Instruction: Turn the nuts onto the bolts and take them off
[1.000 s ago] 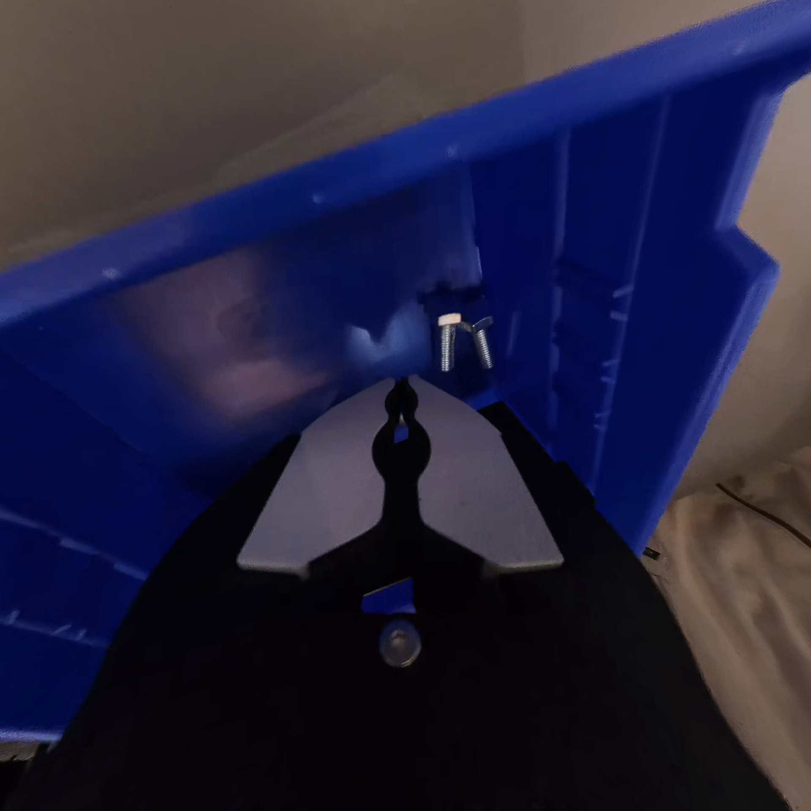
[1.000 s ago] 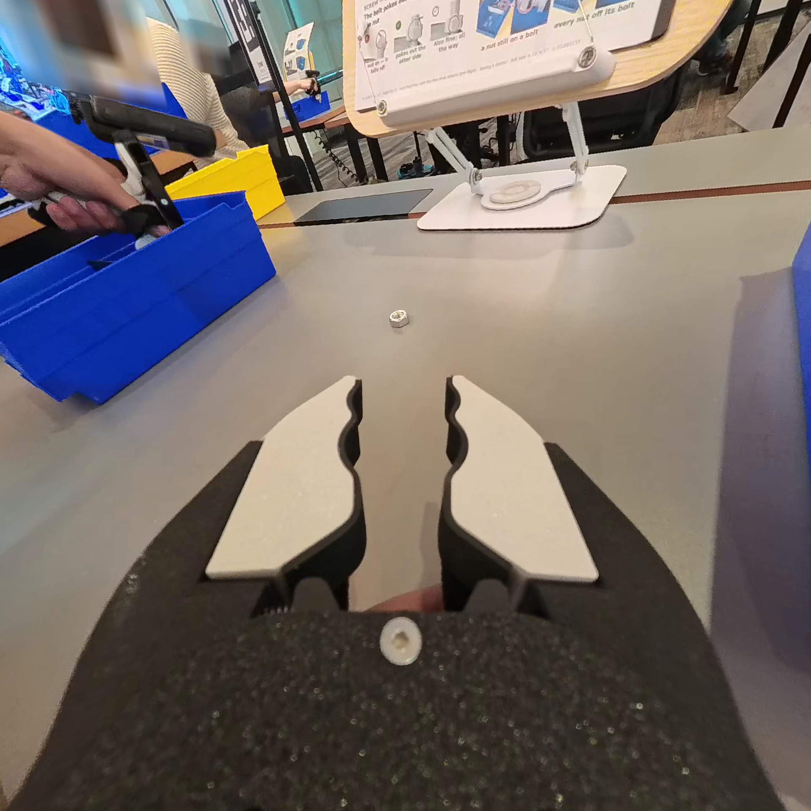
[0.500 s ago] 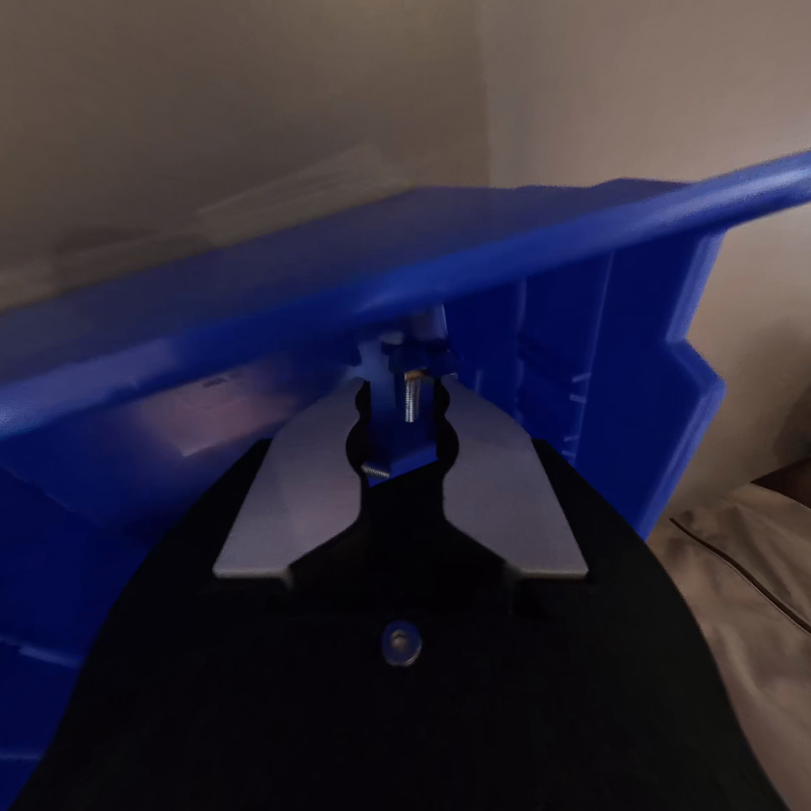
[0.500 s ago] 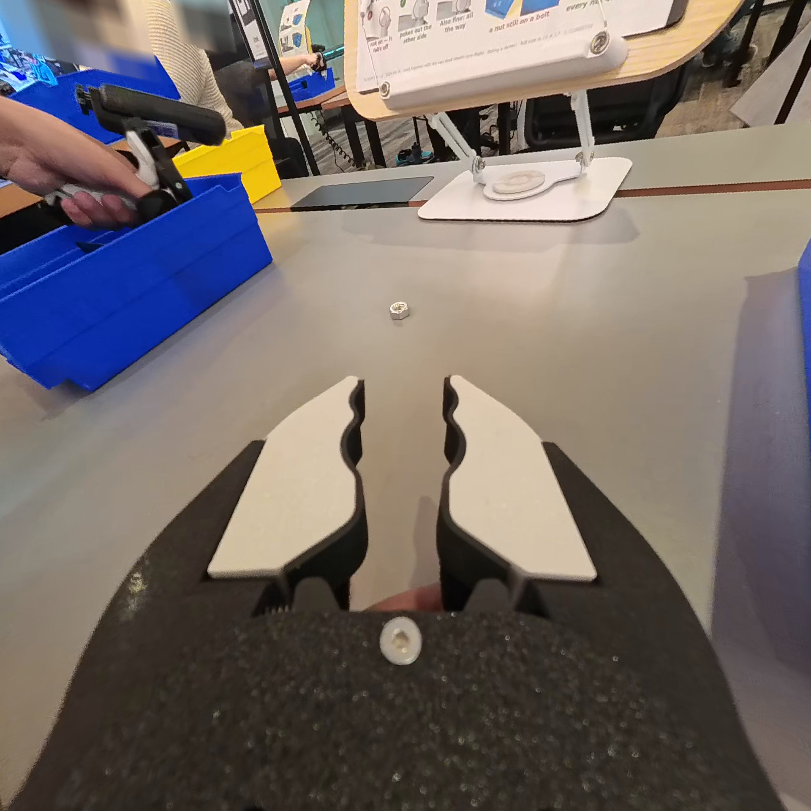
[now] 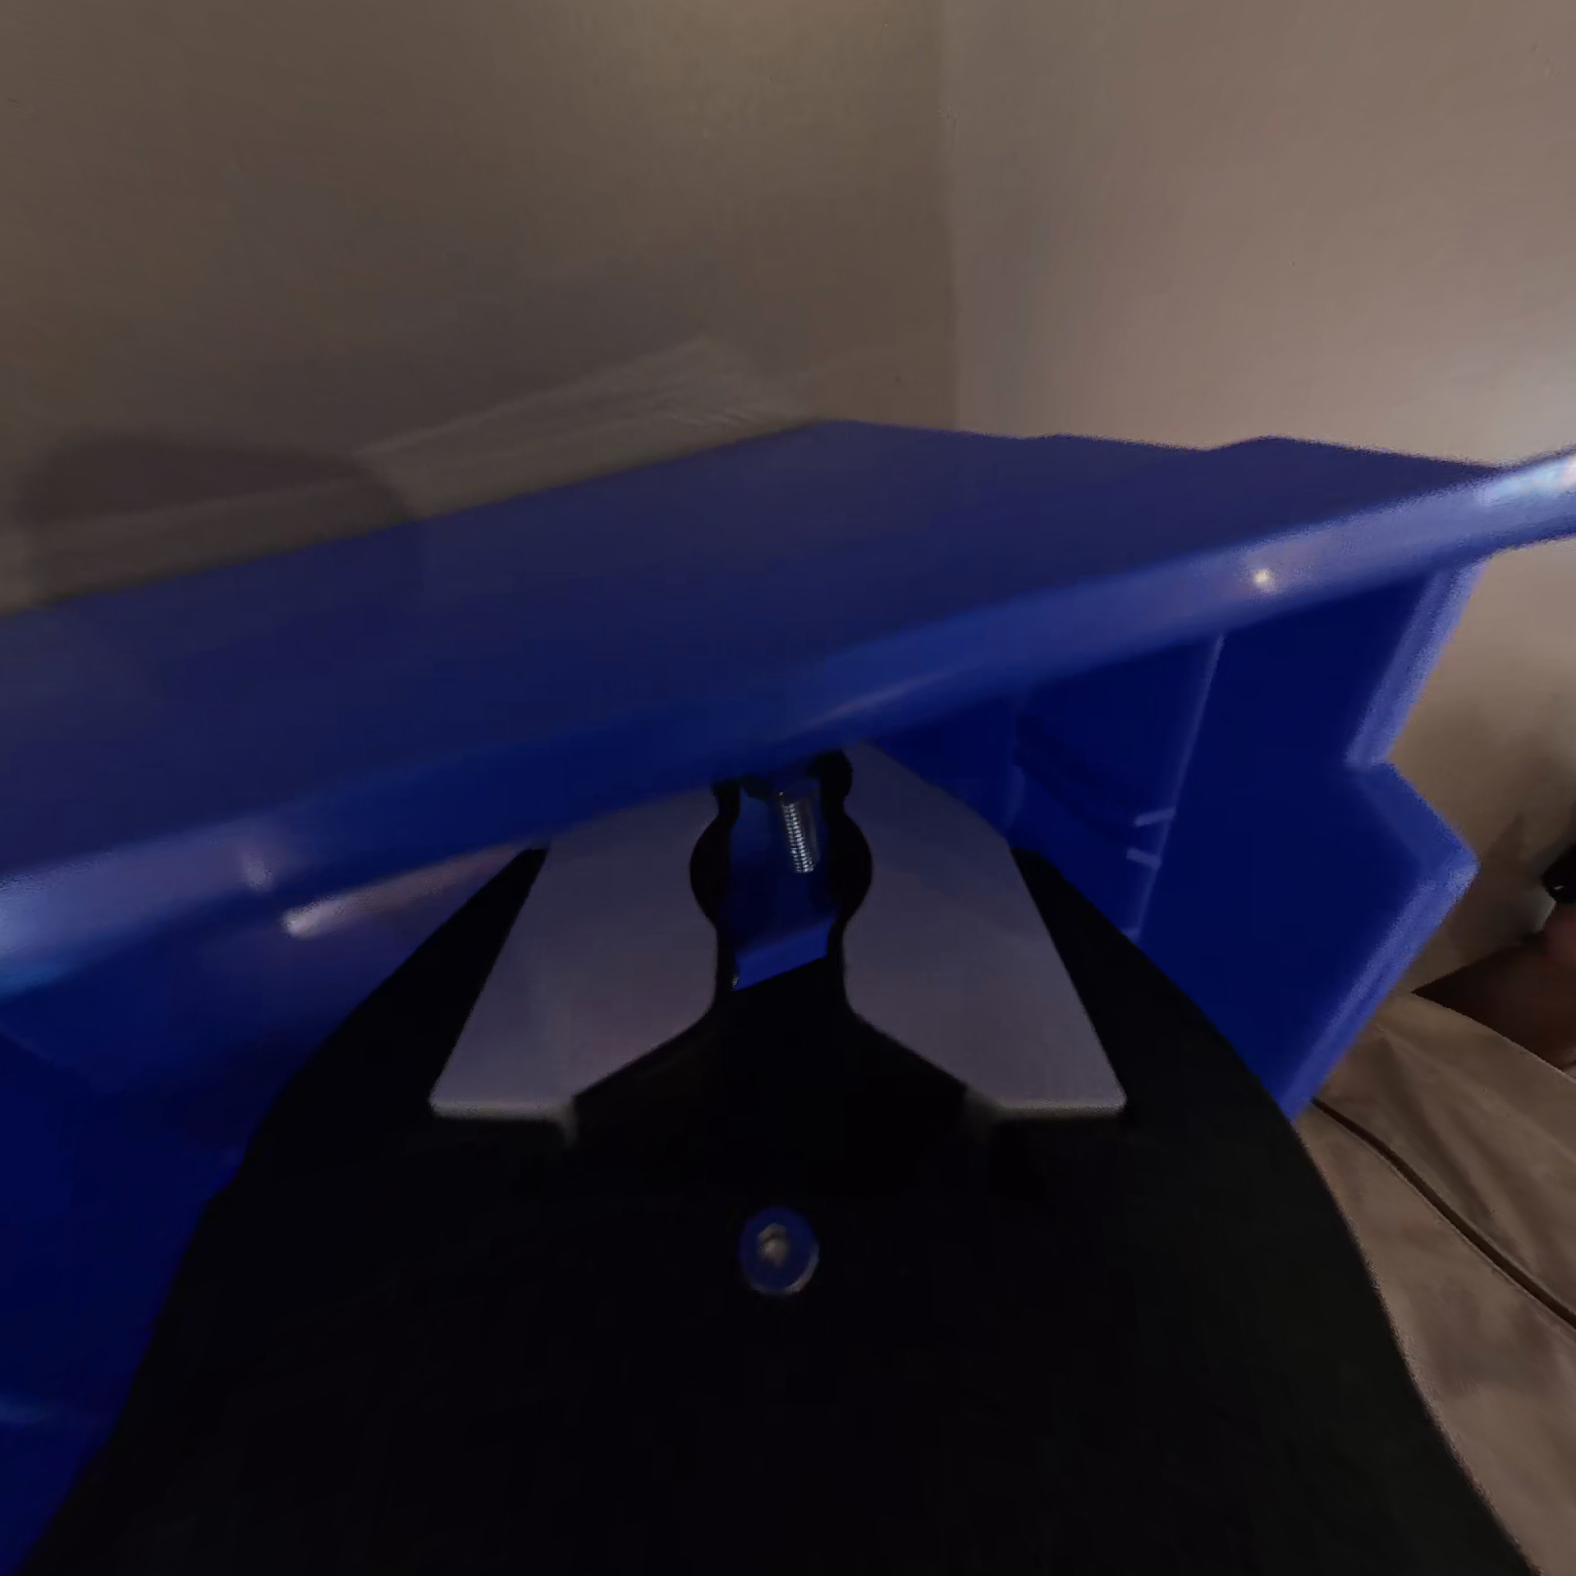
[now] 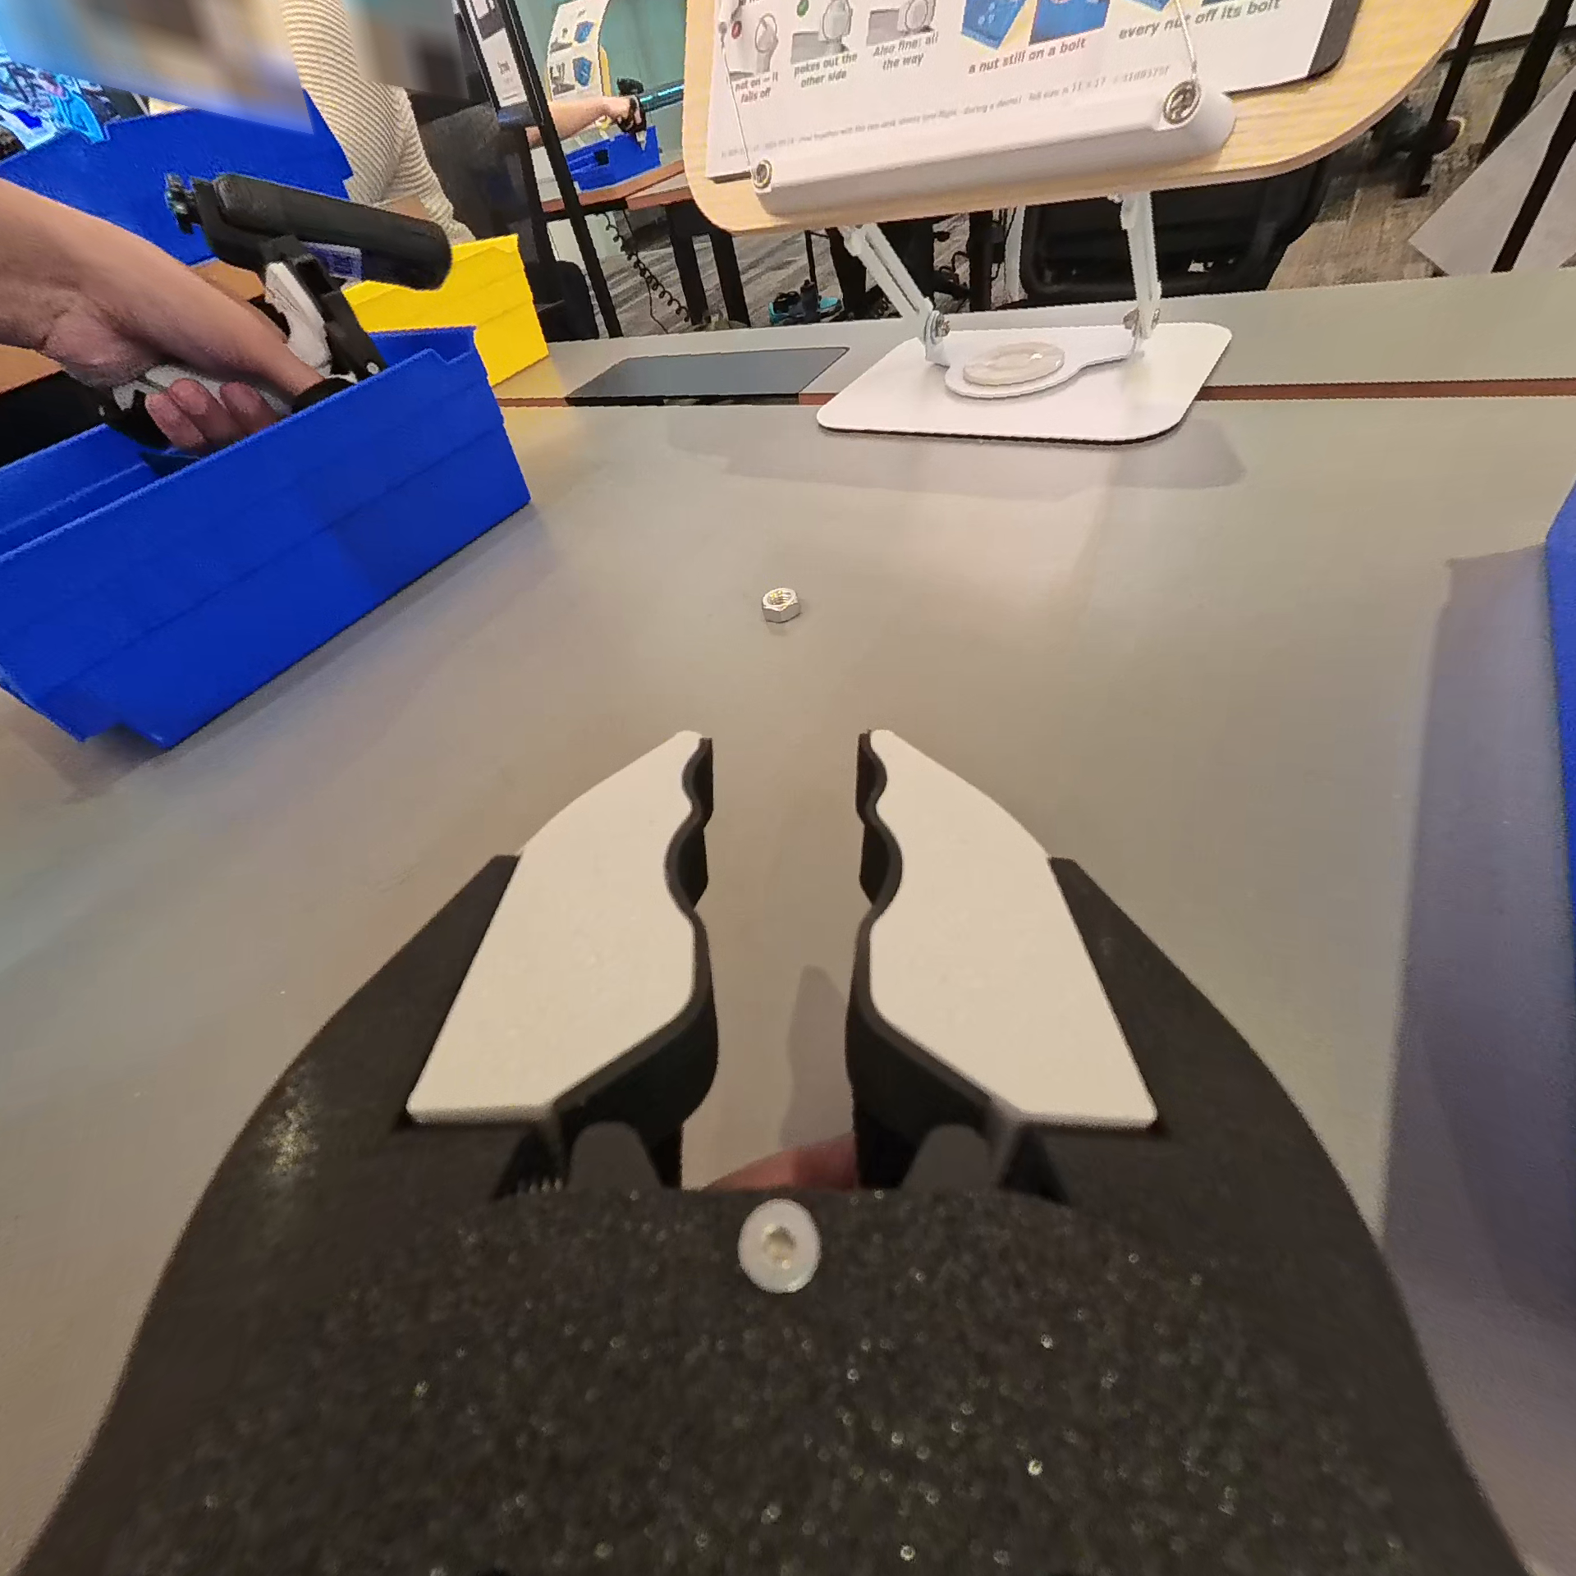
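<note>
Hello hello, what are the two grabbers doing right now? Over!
Left gripper inside blue plastic bin, jaws around a silver threaded bolt, grip unconfirmed. Right gripper open, empty, above grey table. Small silver hex nut ahead, path clear.

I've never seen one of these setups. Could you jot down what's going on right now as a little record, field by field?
Left gripper: inside the blue bin, jaws around a bolt; grip not clear
Right gripper: jaws open, empty, low above the grey table
Nut: loose on the table, ahead of the right gripper
Person's hand: holding the left gripper at the bin
Background: instruction board on a white stand, yellow bin
</note>
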Motion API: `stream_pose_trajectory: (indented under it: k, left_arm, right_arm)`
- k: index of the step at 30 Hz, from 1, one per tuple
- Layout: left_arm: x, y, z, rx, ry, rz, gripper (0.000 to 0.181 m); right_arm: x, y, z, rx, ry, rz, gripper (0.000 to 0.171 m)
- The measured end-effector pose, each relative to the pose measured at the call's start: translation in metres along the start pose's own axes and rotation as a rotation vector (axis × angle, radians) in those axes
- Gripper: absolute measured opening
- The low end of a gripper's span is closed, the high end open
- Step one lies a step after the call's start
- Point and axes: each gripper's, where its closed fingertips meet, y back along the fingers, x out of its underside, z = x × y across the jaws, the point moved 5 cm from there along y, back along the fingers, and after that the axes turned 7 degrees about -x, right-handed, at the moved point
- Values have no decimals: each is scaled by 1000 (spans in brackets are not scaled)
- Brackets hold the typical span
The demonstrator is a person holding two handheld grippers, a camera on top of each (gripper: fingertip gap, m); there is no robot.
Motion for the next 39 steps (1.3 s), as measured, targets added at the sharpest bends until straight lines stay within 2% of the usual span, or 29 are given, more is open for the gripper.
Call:
stream_pose_trajectory:
  k: [8, 14, 19, 23, 26, 31, 36, 39]
  left_arm:
    - [3, 5, -3, -41, -71, -7, 17]
    - [-2, 42, -2, 2, -97, -145, 17]
    - [-3, 85, -7, 107, -191, -397, 17]
    - [19, 118, -20, 184, -254, -630, 17]
    - [44, 138, -48, 286, -291, -773, 17]
    - [82, 154, -135, 437, -469, -918, 17]
    - [114, 137, -229, 617, -627, -946, 17]
    - [125, 120, -266, 647, -703, -948, 17]
  right_arm:
    - [0, 0, 0, 0, 2, -3, 31]
    - [0, 0, 1, 4, 11, -1, 31]
    - [0, 0, 1, 8, 16, 2, 31]
    - [0, -2, 3, 7, 28, 8, 31]
    - [-4, -8, 8, -43, 0, -4, 33]
    - [-34, -36, 44, -264, -46, -6, 36]
    - [-74, -60, 96, -348, 138, -19, 38]
    - [-83, -65, 113, -362, 183, -17, 38]
